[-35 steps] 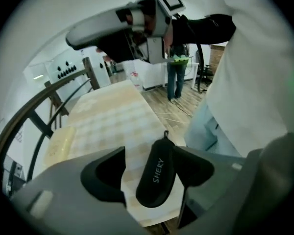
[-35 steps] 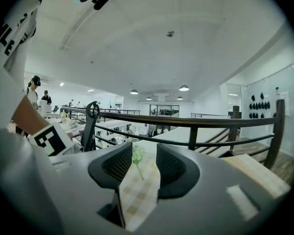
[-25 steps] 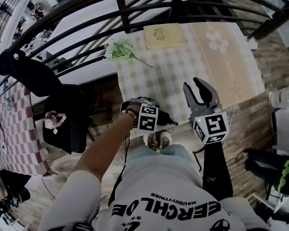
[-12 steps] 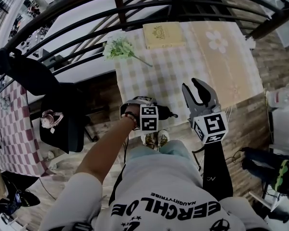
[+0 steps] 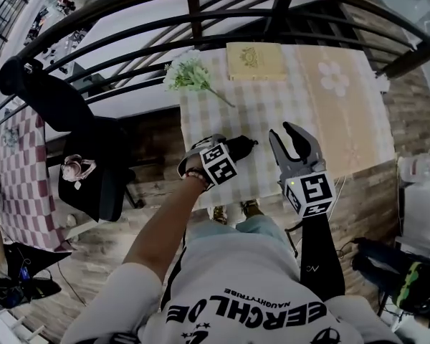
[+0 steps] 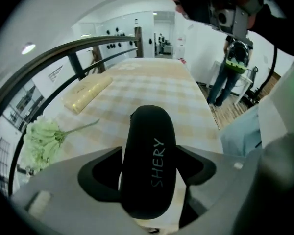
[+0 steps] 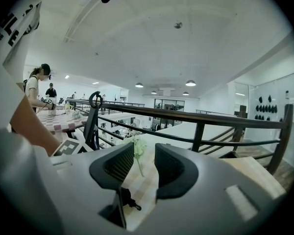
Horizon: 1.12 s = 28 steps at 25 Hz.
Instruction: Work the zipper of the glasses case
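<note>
A black oval glasses case printed with SHERY is clamped across its middle by my left gripper, which is shut on it. In the head view the case sticks out of the left gripper over the near edge of the checked table. My right gripper hovers just right of the case, open, with nothing between its ribbed pads. Below the right gripper, one end of the case with a small pull shows. I cannot see the zipper line itself.
On the table lie a green flower sprig, a yellowish flat box and a beige flowered cloth. A dark metal railing curves past the far side. A chair draped in black stands on the left.
The left gripper has lifted the case up and forward, from beside the table's edge to over it. The right gripper has barely moved and stays open.
</note>
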{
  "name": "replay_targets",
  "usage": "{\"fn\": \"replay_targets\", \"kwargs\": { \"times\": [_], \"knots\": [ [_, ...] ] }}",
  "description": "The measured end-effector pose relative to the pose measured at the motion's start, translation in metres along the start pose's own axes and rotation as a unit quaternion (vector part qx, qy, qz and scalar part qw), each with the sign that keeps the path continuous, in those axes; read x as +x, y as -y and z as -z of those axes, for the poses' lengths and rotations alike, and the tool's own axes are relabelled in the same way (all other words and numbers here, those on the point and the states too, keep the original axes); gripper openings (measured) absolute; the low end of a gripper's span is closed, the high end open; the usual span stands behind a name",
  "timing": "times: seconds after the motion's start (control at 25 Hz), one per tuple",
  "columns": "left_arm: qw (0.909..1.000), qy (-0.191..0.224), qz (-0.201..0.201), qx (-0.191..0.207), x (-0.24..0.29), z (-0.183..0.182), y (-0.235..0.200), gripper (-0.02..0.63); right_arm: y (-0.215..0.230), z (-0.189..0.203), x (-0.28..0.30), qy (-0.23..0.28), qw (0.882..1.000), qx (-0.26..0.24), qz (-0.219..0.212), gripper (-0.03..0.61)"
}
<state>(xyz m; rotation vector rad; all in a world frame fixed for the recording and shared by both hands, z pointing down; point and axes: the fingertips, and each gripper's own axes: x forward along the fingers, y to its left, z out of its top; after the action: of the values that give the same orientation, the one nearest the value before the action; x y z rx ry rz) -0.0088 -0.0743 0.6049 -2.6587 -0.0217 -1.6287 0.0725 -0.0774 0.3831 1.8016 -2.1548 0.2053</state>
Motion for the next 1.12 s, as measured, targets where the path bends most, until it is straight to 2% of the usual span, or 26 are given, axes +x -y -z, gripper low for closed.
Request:
{"fn": "replay_targets", "kwargs": {
  "times": [0.12,0.24,0.48,0.68,0.88,1.0,1.08,1.12],
  "knots": [
    [0.9974,0.004,-0.016,-0.070,0.006,0.002,-0.010,0.344,0.008,-0.003,0.008,0.005,1.000,-0.001,-0.013,0.161],
    [0.9933,0.001,-0.024,-0.113,0.015,0.008,-0.012,0.345,0.017,-0.006,0.016,0.008,1.000,0.002,-0.024,0.160],
    [0.9936,0.007,-0.031,-0.108,0.020,0.007,-0.009,0.353,0.027,0.000,0.028,0.008,0.999,0.004,-0.051,0.156],
    [0.9903,0.033,-0.066,-0.118,-0.002,-0.001,-0.011,0.353,0.021,0.019,0.047,-0.028,0.994,-0.009,-0.108,0.158],
    [0.9823,0.072,-0.088,-0.149,-0.034,-0.008,-0.016,0.353,0.009,0.046,0.073,-0.084,0.978,-0.059,-0.180,0.161],
    [0.9737,0.098,-0.096,-0.182,-0.048,-0.012,-0.018,0.350,0.002,0.061,0.090,-0.108,0.966,-0.097,-0.215,0.169],
    [0.9644,0.120,-0.099,-0.214,-0.056,-0.016,-0.020,0.303,-0.004,0.072,0.099,-0.126,0.952,-0.133,-0.245,0.164],
    [0.9598,0.127,-0.102,-0.229,-0.059,-0.017,-0.021,0.283,-0.009,0.078,0.102,-0.137,0.942,-0.158,-0.264,0.164]
  ]
}}
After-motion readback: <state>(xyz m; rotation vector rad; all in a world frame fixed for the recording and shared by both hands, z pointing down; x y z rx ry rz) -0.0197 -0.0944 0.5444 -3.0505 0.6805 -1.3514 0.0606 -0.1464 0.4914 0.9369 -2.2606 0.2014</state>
